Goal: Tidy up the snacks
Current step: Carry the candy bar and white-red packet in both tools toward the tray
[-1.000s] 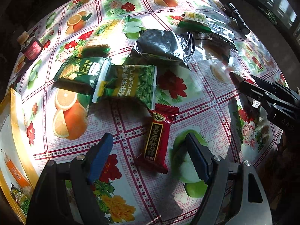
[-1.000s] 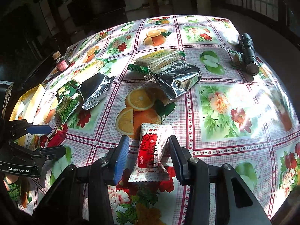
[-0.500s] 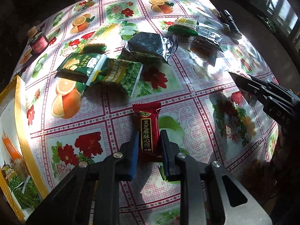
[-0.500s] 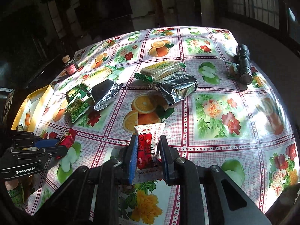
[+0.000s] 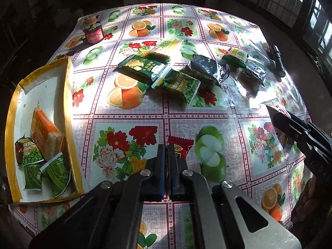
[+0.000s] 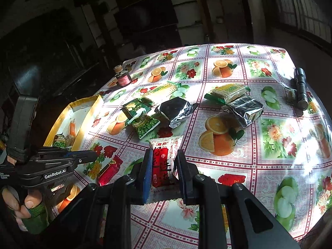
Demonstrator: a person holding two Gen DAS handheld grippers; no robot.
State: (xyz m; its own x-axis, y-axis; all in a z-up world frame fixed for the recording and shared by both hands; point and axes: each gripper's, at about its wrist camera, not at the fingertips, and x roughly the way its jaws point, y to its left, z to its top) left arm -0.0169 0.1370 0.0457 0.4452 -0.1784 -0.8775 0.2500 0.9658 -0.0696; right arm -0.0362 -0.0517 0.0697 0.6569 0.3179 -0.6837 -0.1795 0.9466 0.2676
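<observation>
Between the blue-padded jaws of the left gripper (image 5: 166, 153), a slim dark-red foil snack packet with a gold label (image 5: 180, 148) is pinched nearly flat, its crimped top sticking out above the floral oilcloth table (image 5: 128, 116). A white pillow packet with a red panel and red characters (image 6: 164, 161) is clamped upright in the narrow right gripper (image 6: 162, 174), above the cloth. Only in the left wrist view is the inside of the yellow-rimmed white cardboard tray (image 5: 68, 95) fully seen: 1 orange cracker pack (image 5: 44, 133) and 3 green pea packets (image 5: 31, 155) are laid in it. Only in the right wrist view is a hand (image 6: 18, 205) seen on the left gripper's handle, and the black torch (image 6: 300, 90) is shown clearly.
</observation>
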